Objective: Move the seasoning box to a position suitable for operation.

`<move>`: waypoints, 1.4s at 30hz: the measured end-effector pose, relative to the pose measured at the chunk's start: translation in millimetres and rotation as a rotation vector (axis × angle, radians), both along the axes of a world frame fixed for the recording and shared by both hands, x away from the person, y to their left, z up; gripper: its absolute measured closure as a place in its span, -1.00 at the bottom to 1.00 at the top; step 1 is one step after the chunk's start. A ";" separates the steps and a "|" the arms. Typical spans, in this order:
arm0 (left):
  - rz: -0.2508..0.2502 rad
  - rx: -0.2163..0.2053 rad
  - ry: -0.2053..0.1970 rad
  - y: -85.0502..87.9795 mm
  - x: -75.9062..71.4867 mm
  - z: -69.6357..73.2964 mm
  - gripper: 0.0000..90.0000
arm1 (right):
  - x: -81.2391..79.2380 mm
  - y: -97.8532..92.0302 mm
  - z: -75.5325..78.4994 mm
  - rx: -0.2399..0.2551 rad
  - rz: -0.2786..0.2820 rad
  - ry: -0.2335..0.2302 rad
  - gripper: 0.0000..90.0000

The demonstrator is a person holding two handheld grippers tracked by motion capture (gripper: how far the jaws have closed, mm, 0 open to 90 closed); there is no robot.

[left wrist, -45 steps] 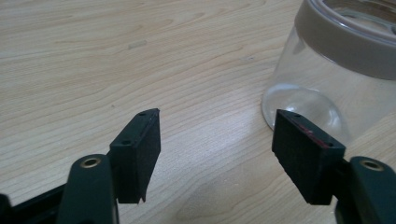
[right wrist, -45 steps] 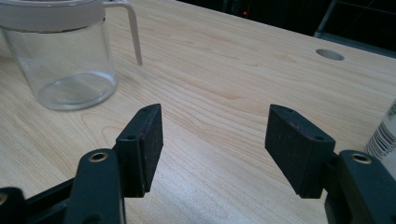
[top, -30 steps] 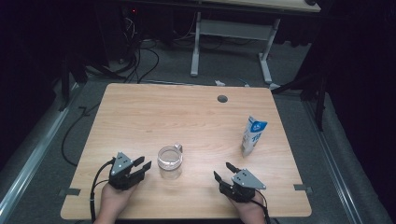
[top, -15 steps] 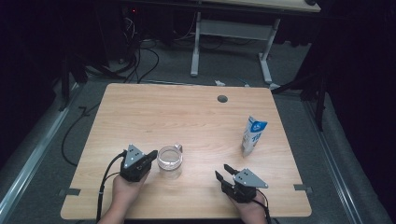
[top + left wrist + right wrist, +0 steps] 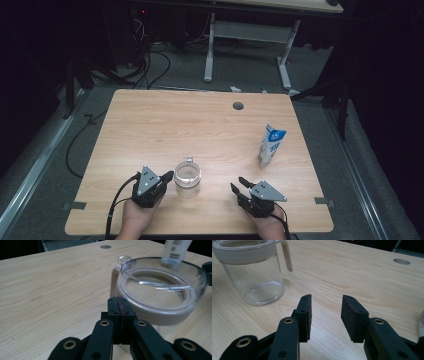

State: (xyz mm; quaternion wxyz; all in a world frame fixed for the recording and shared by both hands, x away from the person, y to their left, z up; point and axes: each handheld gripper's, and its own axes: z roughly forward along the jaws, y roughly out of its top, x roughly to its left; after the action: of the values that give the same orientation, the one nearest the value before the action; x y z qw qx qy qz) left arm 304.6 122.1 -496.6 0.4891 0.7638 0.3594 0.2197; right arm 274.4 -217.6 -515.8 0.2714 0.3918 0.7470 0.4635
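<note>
high view: pale wood-grain rectangular table top (image 5: pixel 150 125), matte, rounded corners, one round grommet hole (image 5: pixel 238 106) near the far edge. clear glass cup with a thick frosted white rim band and a small loop handle (image 5: pixel 187 176) stands upright near the front edge, a little left of centre. smooth cylindrical wall, looks empty, though the glass makes that hard to judge.

white and blue carton-shaped pack (image 5: pixel 271 145) stands upright toward the right side, well apart from the cup.

left gripper (image 5: pixel 166 176), black jointed links with brass rivets and a grey three-cornered plate, lies just beside the cup's left wall. left gripper view: the two flat pads are pressed together, nothing between them, a thin red line at the seam; tips sit just below the cup's rim band, too close to tell touching from apart.

right gripper (image 5: pixel 239 183) rests near the front edge, right of the cup and apart from it. right gripper view: jaws stand partly apart after just closing inward, bare wood in the gap, dark ribbed pad faces (image 5: pixel 352 312) showing; cup at upper left with its handle turned toward the table's middle.

open room: the far half of the table is bare wood; the front edge is close behind both hands.
</note>
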 end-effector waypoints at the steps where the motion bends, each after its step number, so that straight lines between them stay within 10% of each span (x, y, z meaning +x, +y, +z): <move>1: -0.013 0.002 0.001 -2.5 -5.2 -1.5 0.98 | 0.0 0.4 -0.1 -0.006 0.002 0.000 0.36; 23: -0.160 0.012 0.041 -35.9 -27.0 -12.3 0.86 | -11.9 19.9 9.2 -0.007 0.070 0.005 1.00; 42: 0.068 -0.074 0.109 41.7 1.4 -5.8 0.54 | 3.8 51.5 15.8 -0.027 0.070 -0.001 1.00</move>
State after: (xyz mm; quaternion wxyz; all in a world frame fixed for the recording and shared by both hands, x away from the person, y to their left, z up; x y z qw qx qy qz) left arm 306.0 163.8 -502.4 0.4890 0.7433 0.4193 0.1806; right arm 278.3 -166.2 -500.0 0.2605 0.3614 0.7664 0.4627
